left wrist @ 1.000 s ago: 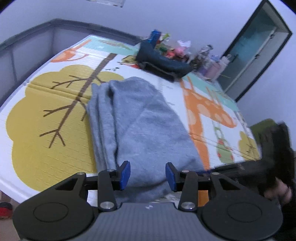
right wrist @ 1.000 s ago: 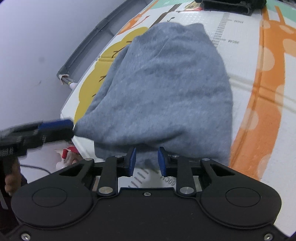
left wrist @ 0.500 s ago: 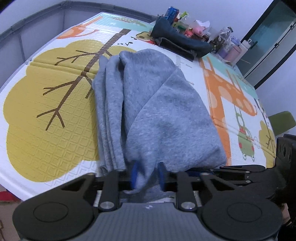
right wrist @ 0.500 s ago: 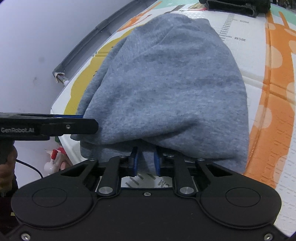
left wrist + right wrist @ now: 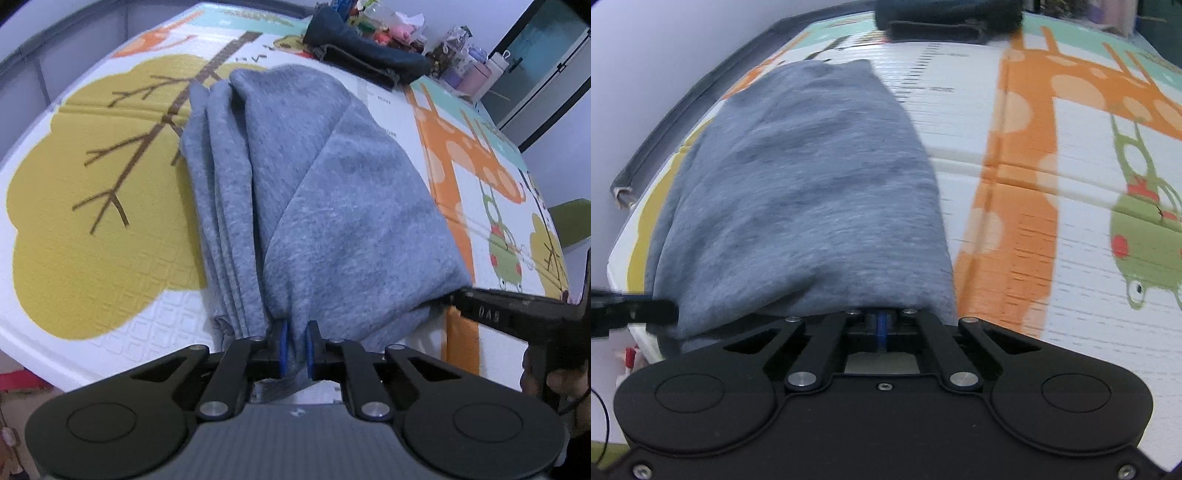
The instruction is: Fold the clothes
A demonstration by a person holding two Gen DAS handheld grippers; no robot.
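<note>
Right wrist view motion-blurred throughout. Right gripper (image 5: 882,325) fingertips hidden under the grey garment (image 5: 812,192) hem. Dark folded item (image 5: 945,18) cut off by top edge; clutter (image 5: 388,26) at upper right unidentifiable.

— Where is room left for a tool?

— Bare play mat (image 5: 92,258) is seen left of the grey garment (image 5: 332,206), and a wide open stretch (image 5: 1052,221) to its right.

— What is in the way?

— The far end is blocked by a dark bag (image 5: 362,55) and a row of bottles and toys (image 5: 461,66); the left side is closed off by a grey rail (image 5: 683,122).
</note>
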